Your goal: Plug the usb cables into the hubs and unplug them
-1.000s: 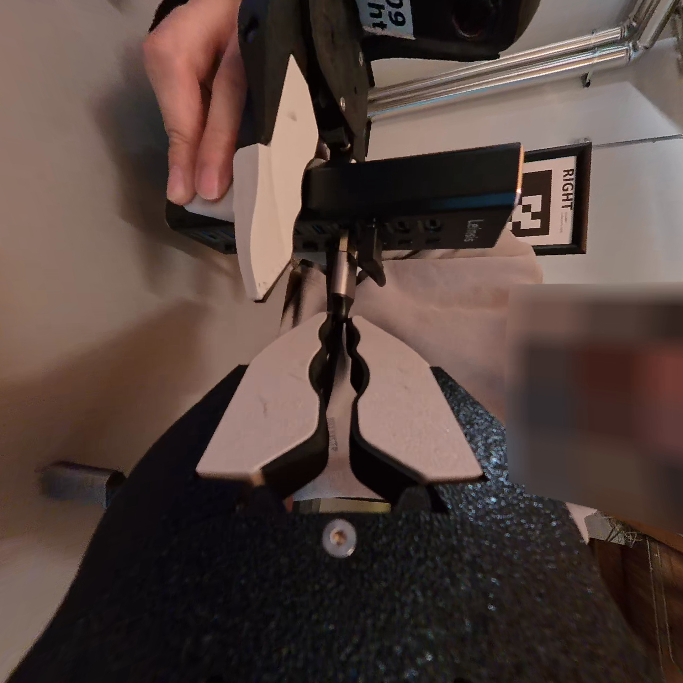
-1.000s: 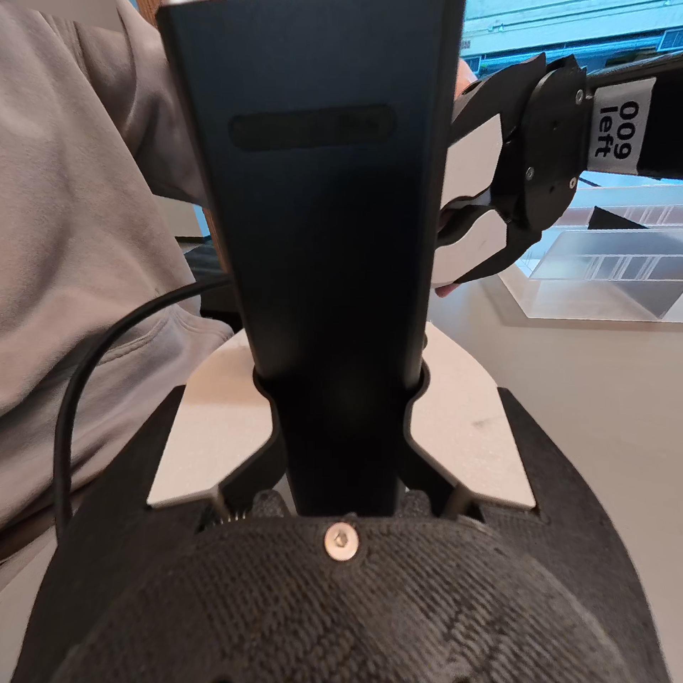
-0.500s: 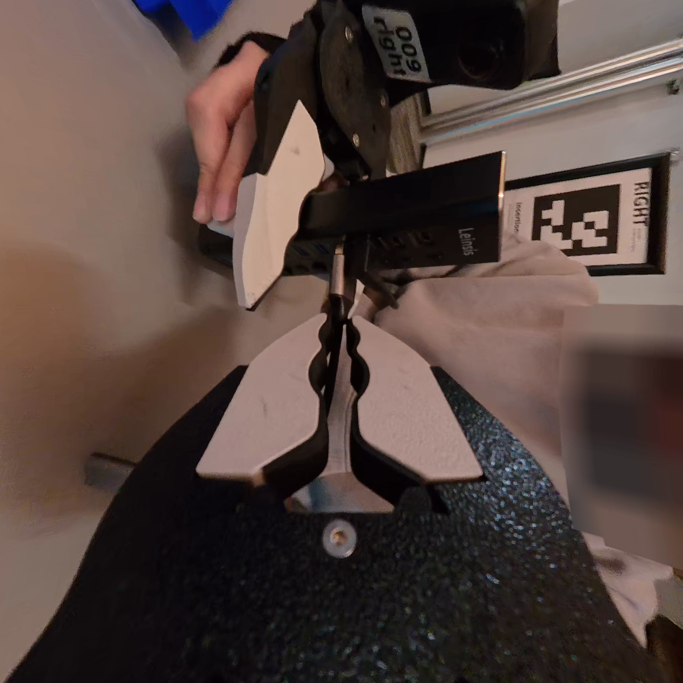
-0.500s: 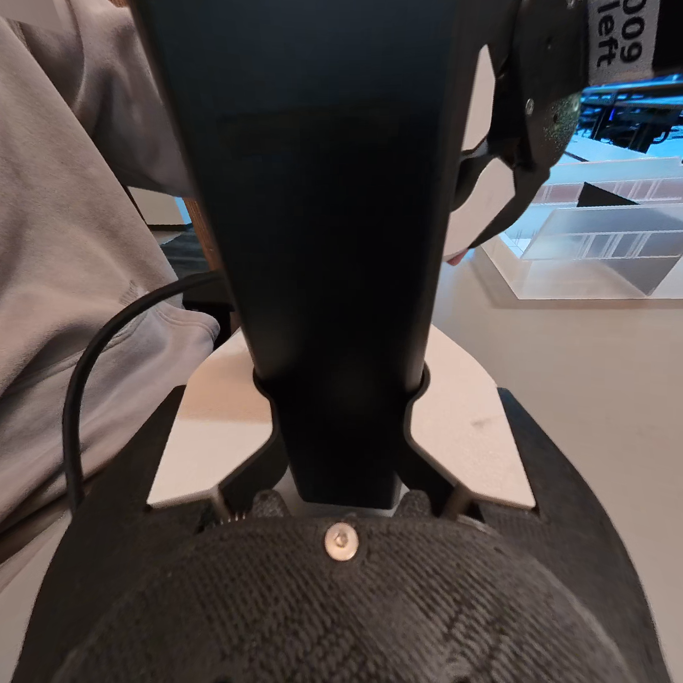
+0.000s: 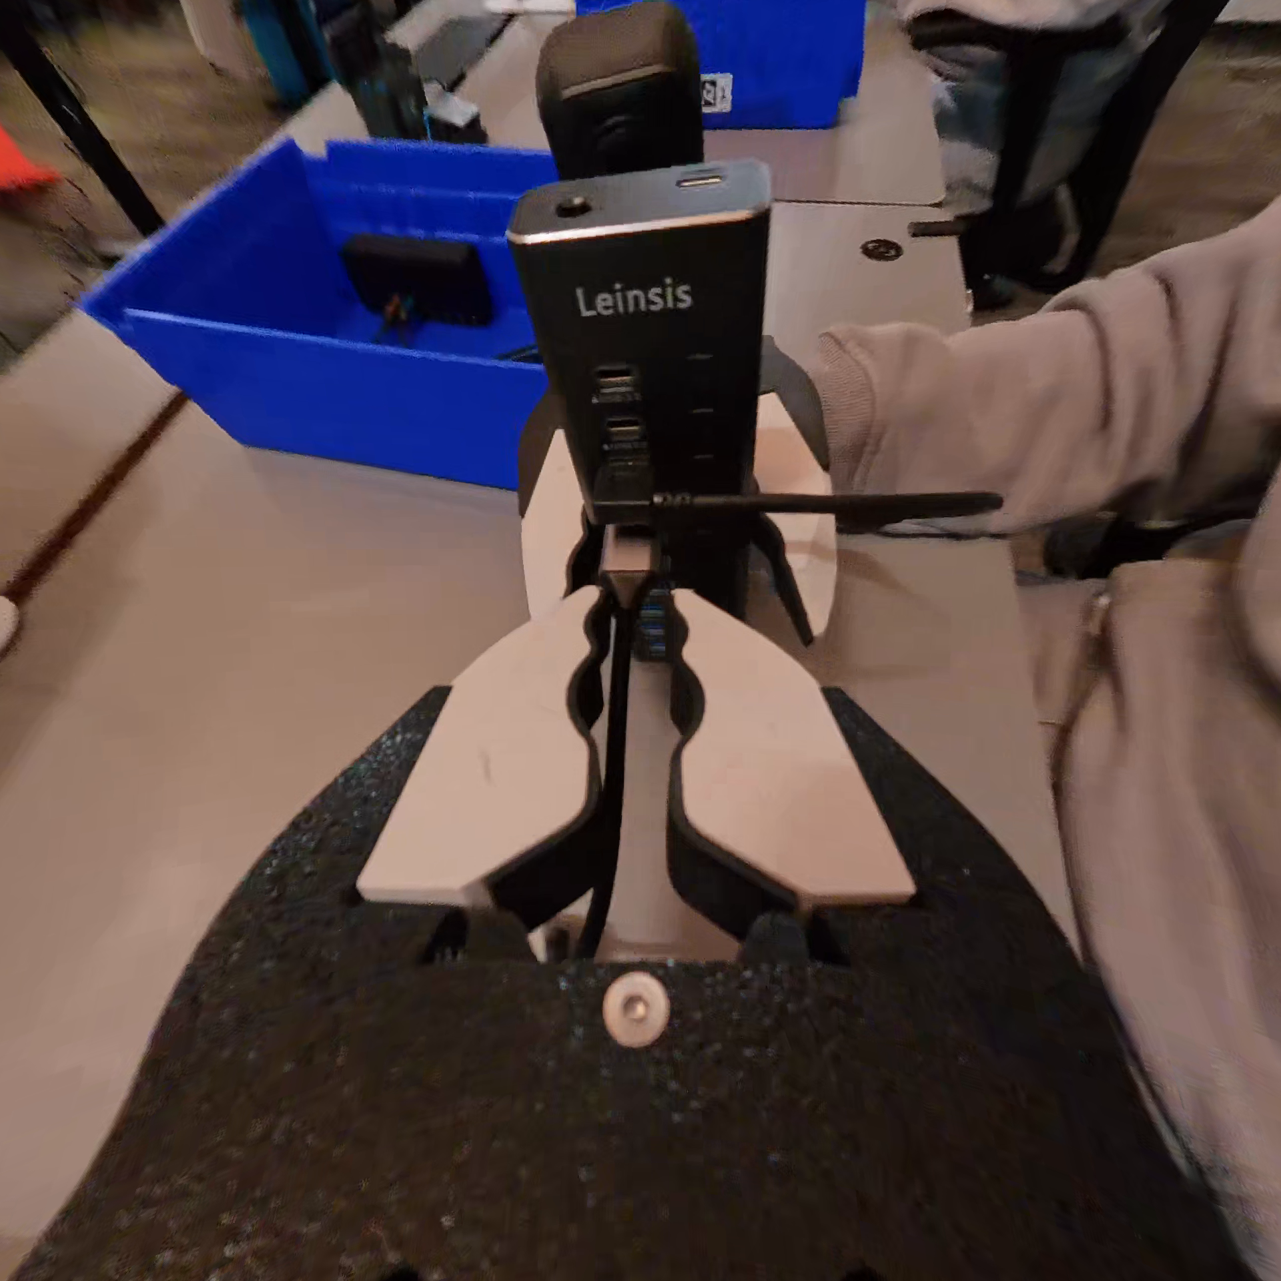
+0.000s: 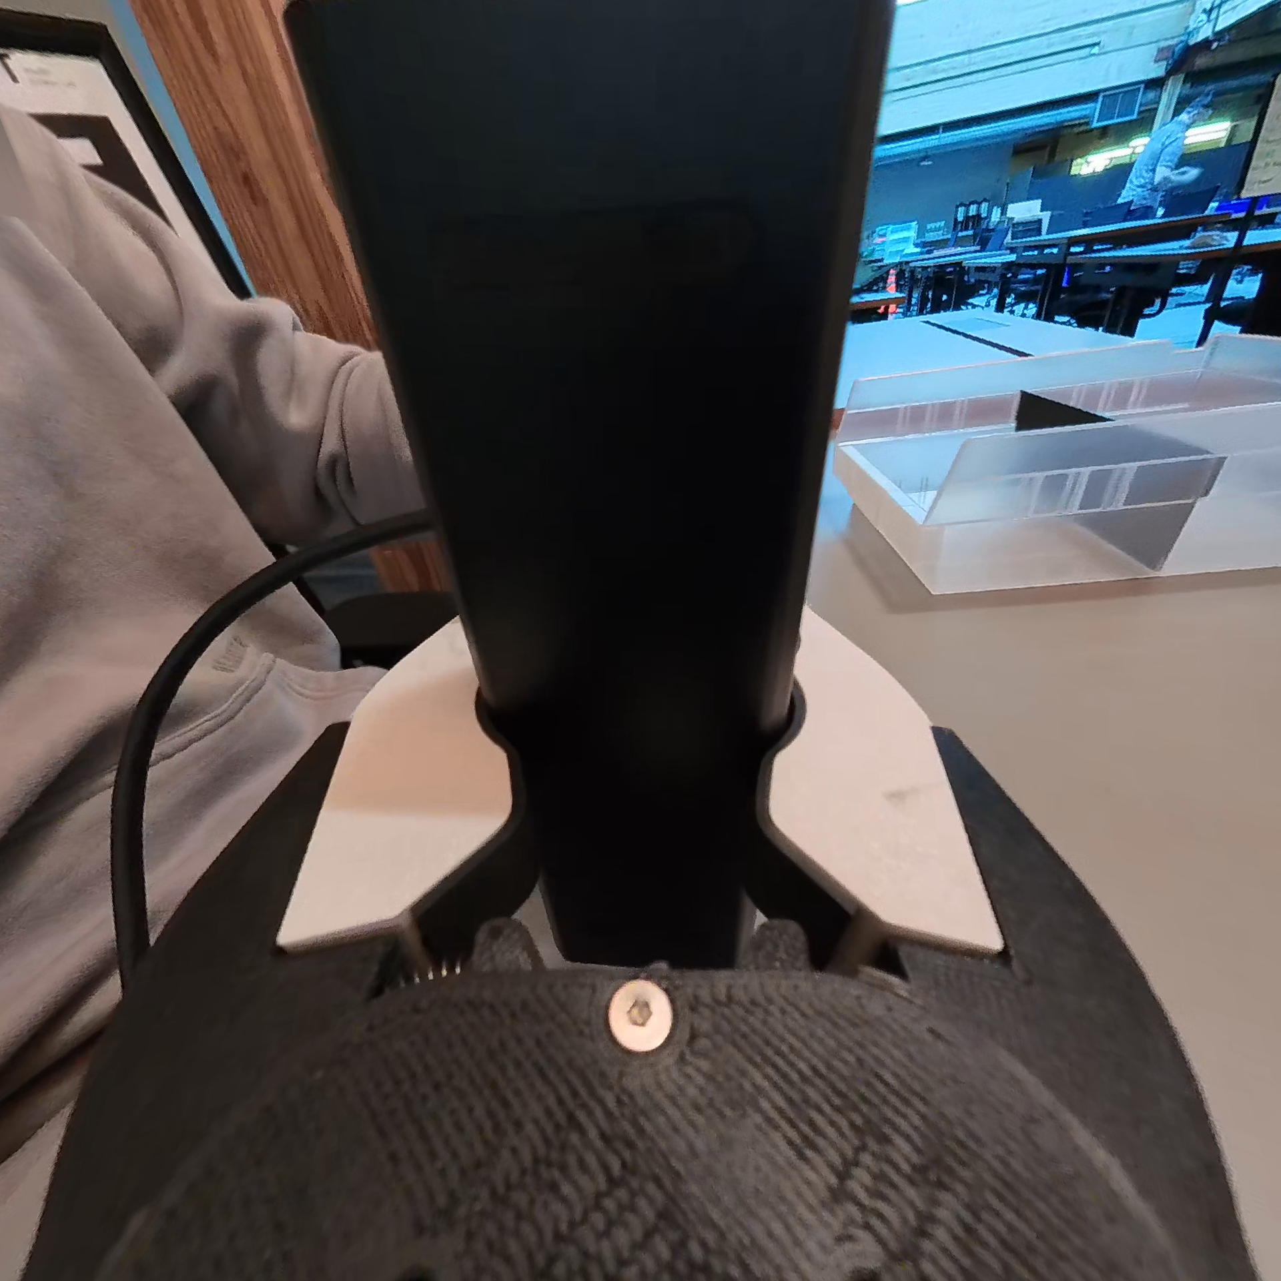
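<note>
A black USB hub [image 5: 641,333] stands upright in the left wrist view, with several ports down its front. My right gripper [image 6: 638,658] is shut on its lower end, and the hub [image 6: 589,381] fills the middle of the right wrist view. The right gripper's white fingers [image 5: 544,520] show on both sides of the hub. My left gripper [image 5: 638,599] is shut on a grey USB plug [image 5: 627,575], whose black cable [image 5: 613,762] runs back between the fingers. The plug's tip meets a port low on the hub; I cannot tell how deep it sits. Another black cable [image 5: 832,502] is plugged in just above and runs right.
A blue bin [image 5: 312,402] holding a black device [image 5: 416,277] stands on the beige table [image 5: 277,624] behind the hub. The person's grey sleeve [image 5: 1040,402] reaches in from the right. A clear plastic box [image 6: 1040,499] sits on the table at the right.
Both grippers have swung round together with the hub, which now stands upright in the left wrist view. The left gripper no longer shows in the right wrist view. Both grips are unchanged.
</note>
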Demonstrator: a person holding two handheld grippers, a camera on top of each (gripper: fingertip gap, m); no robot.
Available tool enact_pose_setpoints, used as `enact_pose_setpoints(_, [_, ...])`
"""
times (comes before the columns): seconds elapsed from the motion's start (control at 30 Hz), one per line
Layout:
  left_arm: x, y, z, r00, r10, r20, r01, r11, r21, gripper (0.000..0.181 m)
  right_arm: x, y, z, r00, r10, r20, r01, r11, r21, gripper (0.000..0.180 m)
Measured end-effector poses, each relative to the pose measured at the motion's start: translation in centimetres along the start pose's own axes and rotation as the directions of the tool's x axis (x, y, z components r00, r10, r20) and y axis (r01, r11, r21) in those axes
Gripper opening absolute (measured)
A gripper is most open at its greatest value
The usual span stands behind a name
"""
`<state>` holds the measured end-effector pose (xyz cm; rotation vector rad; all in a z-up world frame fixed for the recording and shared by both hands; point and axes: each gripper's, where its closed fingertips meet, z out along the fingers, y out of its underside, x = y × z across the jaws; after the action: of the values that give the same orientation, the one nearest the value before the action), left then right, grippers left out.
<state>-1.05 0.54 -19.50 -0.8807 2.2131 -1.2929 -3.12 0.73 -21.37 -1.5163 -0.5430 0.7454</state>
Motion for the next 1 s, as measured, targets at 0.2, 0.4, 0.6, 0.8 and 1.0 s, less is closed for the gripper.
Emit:
enact_pose_setpoints(0.2, [-0.3,0.3,0.1,0.996,0.013,0.087,-0.018,0.998,0.055,0.010,0.2,0.5,0.3,1.000,0.006,-0.023,-0.007,0.999,-0.040,0.074])
enact_pose_setpoints(0.4, [-0.3,0.5,0.2,0.981,0.130,0.144,-0.120,0.990,-0.080,0.010,0.4,1.1,0.3,0.998,-0.008,-0.058,0.001,0.993,-0.121,0.075])
enact_pose_setpoints(0.6, [-0.2,0.4,0.3,0.987,0.108,0.115,-0.105,0.994,-0.038,0.010,0.1,1.8,0.5,0.999,-0.007,-0.047,-0.001,0.986,-0.168,0.075])
enact_pose_setpoints(0.8, [0.0,0.7,0.2,0.992,0.075,0.098,-0.073,0.997,-0.023,0.010,-0.1,1.9,0.8,1.000,-0.004,-0.029,0.000,0.987,-0.161,0.075])
enact_pose_setpoints(1.0, [0.4,0.2,0.1,0.989,0.076,0.123,-0.079,0.997,0.016,0.012,-0.4,0.8,0.6,0.998,-0.048,-0.028,0.044,0.991,-0.129,0.074])
